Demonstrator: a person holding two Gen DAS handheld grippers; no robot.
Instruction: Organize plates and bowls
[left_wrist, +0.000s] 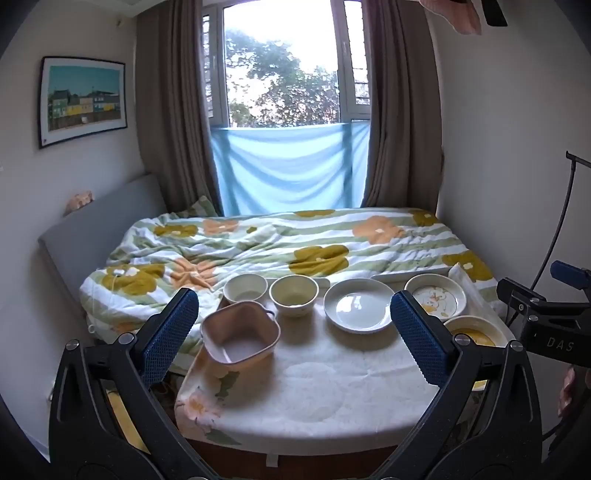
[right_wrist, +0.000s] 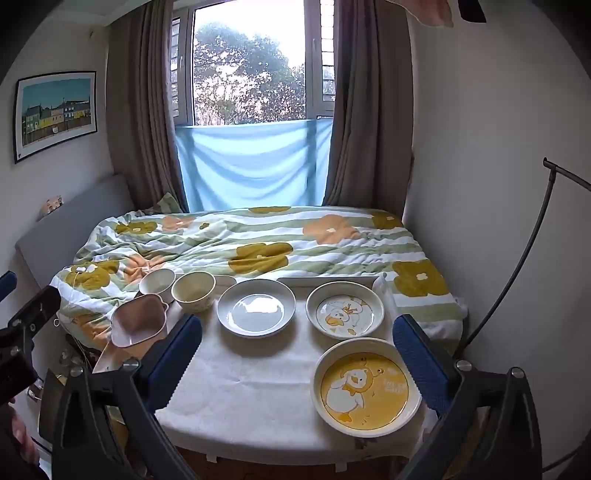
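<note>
Both grippers raised over the near edge of the table (right_wrist: 258, 387), nothing picked up yet; reads as the start of sorting.

Left gripper (left_wrist: 293, 332): jaws spread wide, blue ribbed pads bare, nothing between them. Hovers near the left half of the table, facing the bowls. Right gripper (right_wrist: 297, 354): jaws likewise wide apart and empty, hovering over the right half, facing the plates. Split probably deliberate: one hand per group.

Layout, left to right:
- Pink bowl (left_wrist: 240, 334): squarish, rounded corners, small side handles, matte, likely plastic. Sits at the near left corner, tilted, partly over the table edge; likely unstable.
- White bowl (left_wrist: 245, 288): round, plain, far left, just beside the cream bowl (left_wrist: 294, 294), which is round, deeper, with faint print on its wall.
- White plate (right_wrist: 256, 308): round, glossy glaze, raised rim, centre of the far row.
- Duck plate (right_wrist: 345, 309): round, white with a yellow duck, far right, near the white plate but apart.
- Yellow plate (right_wrist: 365, 387): round, yellow well with a white duck, cream rim, near right, closest to the right gripper.

All dishes lie singly, none stacked, so nesting bowls with bowls and plates with plates seems the remaining work.

Table cover: white, soft, quilted cloth, floral print at the left hem. Soft surface likely damps sliding. Behind it, a bed with a rumpled flowered quilt (right_wrist: 258, 240).

Glazed rims look slippery; a firm pinch across the rim is advisable.
</note>
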